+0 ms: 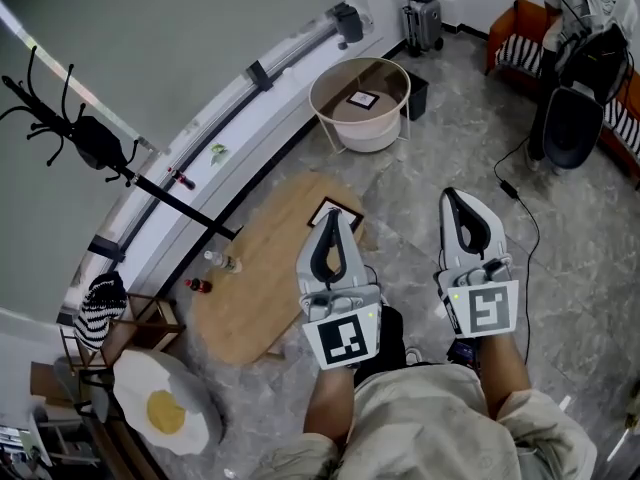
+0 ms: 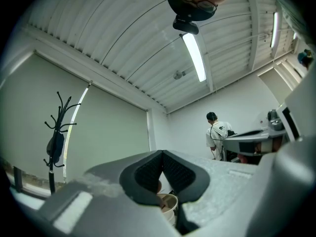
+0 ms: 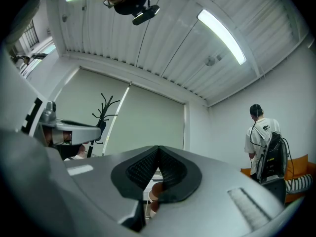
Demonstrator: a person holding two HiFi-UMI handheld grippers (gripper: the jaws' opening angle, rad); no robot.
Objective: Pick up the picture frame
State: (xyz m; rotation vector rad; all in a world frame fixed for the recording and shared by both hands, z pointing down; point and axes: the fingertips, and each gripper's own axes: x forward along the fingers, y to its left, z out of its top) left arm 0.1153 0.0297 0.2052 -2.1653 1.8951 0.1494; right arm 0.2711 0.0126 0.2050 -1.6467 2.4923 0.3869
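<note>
- The picture frame (image 1: 349, 216) lies flat at the far edge of the wooden table (image 1: 260, 278).
- The left gripper (image 1: 332, 218) and right gripper (image 1: 452, 196) both have their jaws pressed together, empty.
- The frame is probably light, stiff and breakable; pinch one border near the table's edge.

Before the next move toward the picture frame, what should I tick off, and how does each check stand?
1. Picture frame located: ok, it lies flat at the wooden table's far end.
2. Left tongs open for grasping: not ok, shut and empty.
3. Right tongs open: not ok, shut and empty.
4. Tongs aimed at the frame: not ok, both gripper views show wall and ceiling.
5. Bottles clear of the frame: ok, they stand apart from it.
6. Left tongs' height above the frame: cannot tell, they overlap it in the head view.
</note>
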